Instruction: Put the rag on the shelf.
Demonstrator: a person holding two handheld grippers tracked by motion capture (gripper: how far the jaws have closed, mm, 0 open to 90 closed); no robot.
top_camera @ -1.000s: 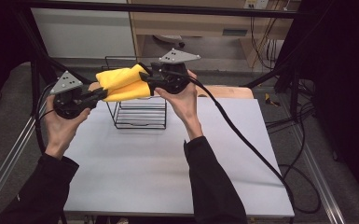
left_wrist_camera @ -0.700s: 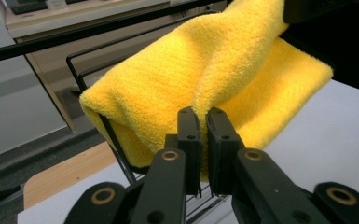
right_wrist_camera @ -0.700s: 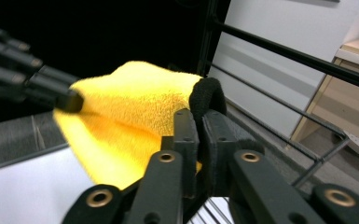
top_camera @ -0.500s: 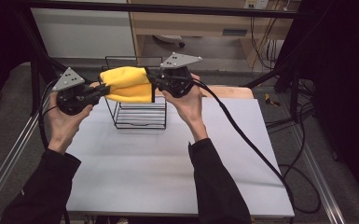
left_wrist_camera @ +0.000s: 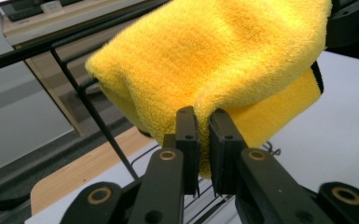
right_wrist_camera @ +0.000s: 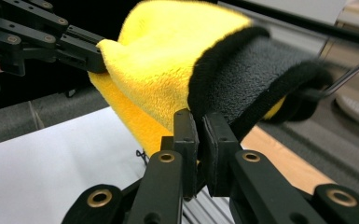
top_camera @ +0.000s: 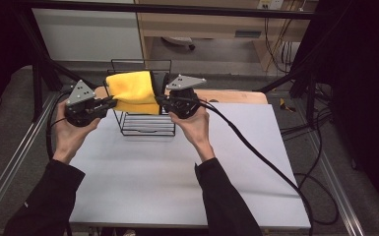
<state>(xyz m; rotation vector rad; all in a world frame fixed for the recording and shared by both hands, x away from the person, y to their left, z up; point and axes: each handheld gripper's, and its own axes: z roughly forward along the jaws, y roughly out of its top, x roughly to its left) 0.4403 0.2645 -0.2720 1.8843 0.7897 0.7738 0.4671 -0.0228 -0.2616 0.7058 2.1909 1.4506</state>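
— Yellow cloth (top_camera: pixel 130 91) is what I have, stretched over the top of the wire rack (top_camera: pixel 147 123). What do you want to know?

— Start at the left. What is your left gripper (top_camera: pixel 109 102) doing?

— It sits just left of the rack, level with its top edge. Its jaws are pinched tight on the cloth's left hem; in the left gripper view the pile bunches where the two pads meet, and the rest of the fabric hangs past them toward the rack.

— And the cloth itself?

— It spans the rack's width above the rim, draped in a fold, the lower layer hanging toward the rack's inside. Its right edge has a black border (right_wrist_camera: pixel 261 70), which curls over next to a black rack wire.

— The right gripper (top_camera: pixel 161 101)?

— Just right of the rack, at the same height as the left. Its jaws have just been closing and now clamp the cloth at that black-edged hem, with fabric between the pads.

— What is the rack standing on?

— On the white table (top_camera: pixel 177 172), at its far side, with a wooden strip (top_camera: pixel 236 96) just behind the rack.
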